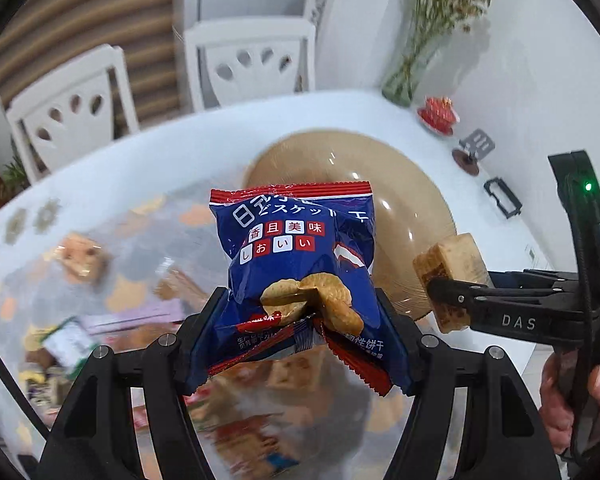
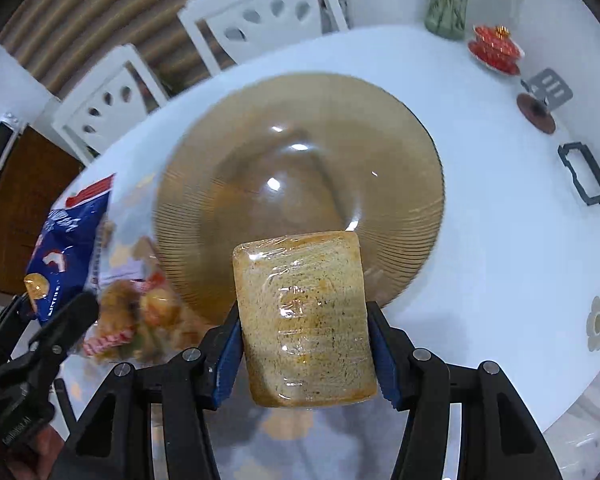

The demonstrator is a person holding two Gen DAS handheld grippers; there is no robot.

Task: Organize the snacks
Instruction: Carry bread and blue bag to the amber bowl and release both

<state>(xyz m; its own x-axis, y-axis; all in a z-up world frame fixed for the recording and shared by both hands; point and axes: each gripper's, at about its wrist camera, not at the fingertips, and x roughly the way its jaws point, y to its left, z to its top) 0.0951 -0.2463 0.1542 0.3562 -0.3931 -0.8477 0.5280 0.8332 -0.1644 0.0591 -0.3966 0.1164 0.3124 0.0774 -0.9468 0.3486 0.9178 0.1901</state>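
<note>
My left gripper [image 1: 300,332] is shut on a blue biscuit packet [image 1: 300,248] with red ends, held above the table; it also shows at the left of the right wrist view [image 2: 66,248]. My right gripper [image 2: 304,344] is shut on a clear-wrapped tan cake [image 2: 306,320], held over the near rim of a brown ribbed glass plate [image 2: 228,160]. In the left wrist view the cake [image 1: 450,268] and right gripper [image 1: 444,292] sit at the right, beside the plate [image 1: 400,184]. A clear bag of mixed snacks [image 2: 136,312] lies left of the plate.
White round table [image 2: 500,220] with a glass vase of flowers [image 1: 412,68], a red cup on a saucer [image 2: 496,50], a small grey stand [image 2: 546,92] and a black frame [image 2: 586,174] at the right. Two white chairs [image 1: 236,60] stand behind.
</note>
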